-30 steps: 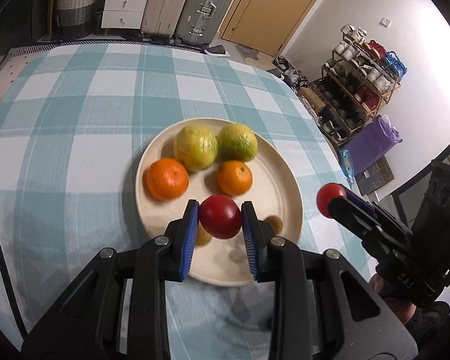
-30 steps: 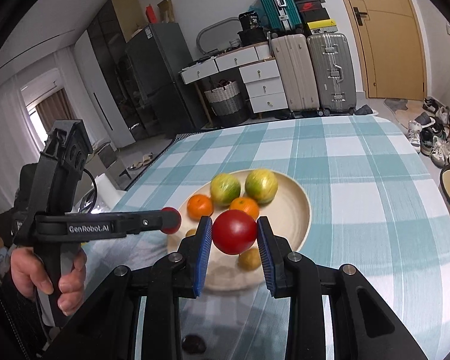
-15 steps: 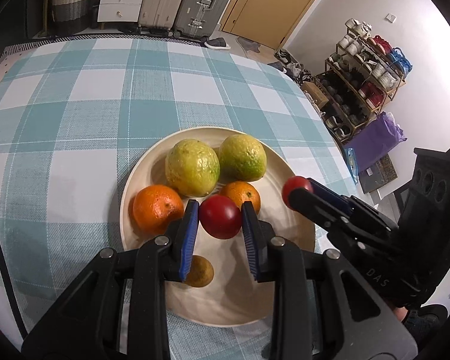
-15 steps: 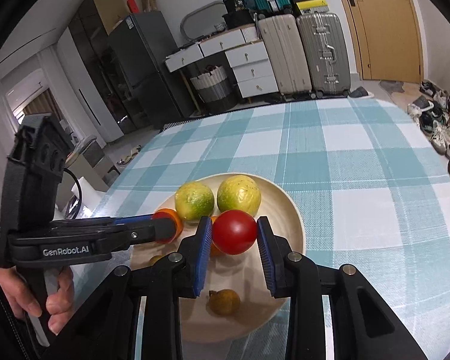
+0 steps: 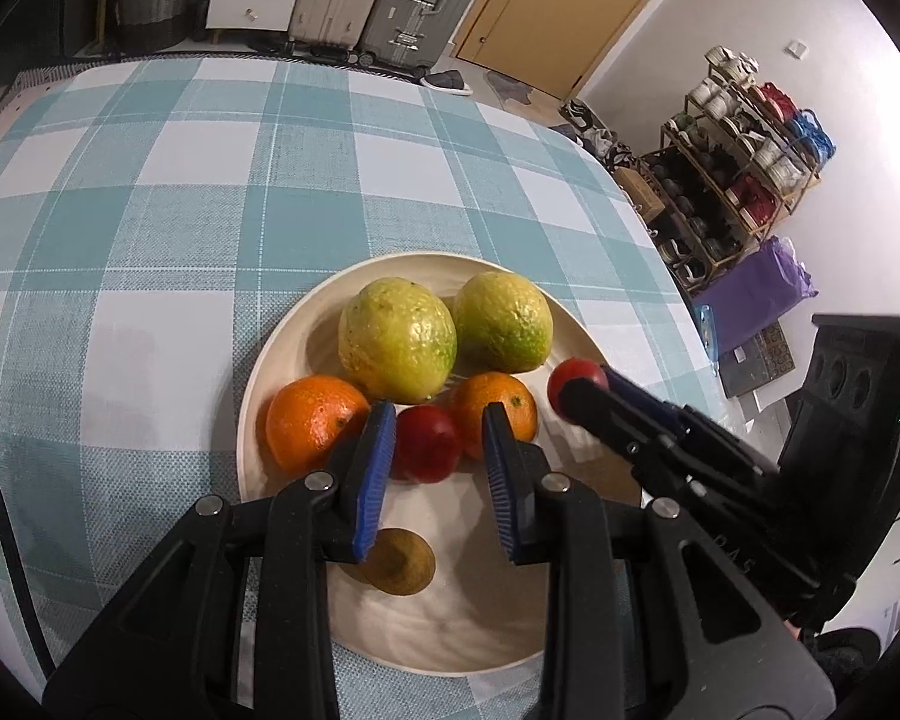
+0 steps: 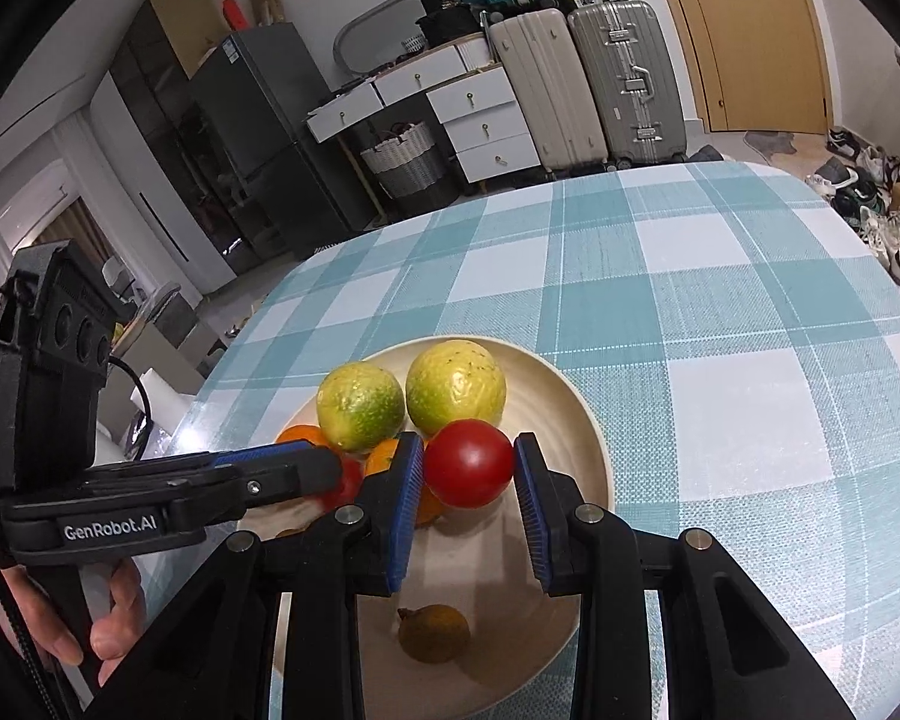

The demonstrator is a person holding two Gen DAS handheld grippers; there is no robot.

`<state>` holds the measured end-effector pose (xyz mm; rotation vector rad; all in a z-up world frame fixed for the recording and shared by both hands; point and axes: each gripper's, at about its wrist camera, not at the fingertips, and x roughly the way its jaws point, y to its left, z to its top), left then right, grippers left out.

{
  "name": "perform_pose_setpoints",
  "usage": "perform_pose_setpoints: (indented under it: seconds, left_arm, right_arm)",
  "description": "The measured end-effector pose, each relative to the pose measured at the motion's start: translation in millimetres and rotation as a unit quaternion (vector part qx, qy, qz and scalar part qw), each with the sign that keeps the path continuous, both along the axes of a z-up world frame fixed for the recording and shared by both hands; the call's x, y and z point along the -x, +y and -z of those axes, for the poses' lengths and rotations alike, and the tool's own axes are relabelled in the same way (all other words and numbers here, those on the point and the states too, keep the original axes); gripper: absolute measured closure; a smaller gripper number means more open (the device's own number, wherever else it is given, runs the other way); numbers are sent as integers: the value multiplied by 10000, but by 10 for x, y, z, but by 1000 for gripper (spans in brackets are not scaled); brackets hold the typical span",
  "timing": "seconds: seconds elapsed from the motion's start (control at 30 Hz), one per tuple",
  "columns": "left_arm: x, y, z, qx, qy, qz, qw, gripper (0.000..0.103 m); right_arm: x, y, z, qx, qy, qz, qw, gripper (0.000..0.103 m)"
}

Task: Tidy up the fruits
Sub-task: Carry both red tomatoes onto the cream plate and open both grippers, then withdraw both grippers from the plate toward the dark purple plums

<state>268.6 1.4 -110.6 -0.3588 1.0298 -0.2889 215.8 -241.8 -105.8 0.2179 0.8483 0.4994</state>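
A cream plate (image 5: 282,354) (image 6: 588,432) on the checked tablecloth holds two yellow-green citrus fruits (image 5: 397,339) (image 6: 455,385), two oranges (image 5: 312,423), a small brown fruit (image 5: 403,561) (image 6: 433,633) and a red tomato (image 5: 427,443). My left gripper (image 5: 438,441) stands open around that tomato, which rests on the plate between the oranges; the pads stand a little off it. My right gripper (image 6: 468,471) is shut on a second red tomato (image 6: 469,463) (image 5: 573,373) and holds it above the plate's right part.
The round table's edge (image 5: 660,228) curves off to the right, with a shoe rack (image 5: 744,162) beyond. Suitcases (image 6: 588,90), white drawers (image 6: 468,114) and a door stand behind the table. A hand (image 6: 90,618) holds the left gripper.
My left gripper has come down to the plate and opened, leaving its tomato between the oranges. My right gripper has moved in over the plate with its tomato.
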Motion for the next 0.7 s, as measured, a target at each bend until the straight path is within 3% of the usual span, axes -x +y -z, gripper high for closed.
perform_pose_setpoints:
  seconds: [0.2, 0.33, 0.7]
  left_arm:
    - [37, 4, -57, 147, -52, -12, 9999, 77]
    - [110, -16, -127, 82, -125, -5, 9999, 77]
    - [469, -99, -299, -288, -274, -21, 9992, 77]
  right_arm:
    - [-17, 55, 56, 132, 70, -47, 9999, 70]
    - [18, 22, -7, 15, -76, -17, 10000, 54]
    - [387, -213, -337, -148, -518, 171, 9984, 53]
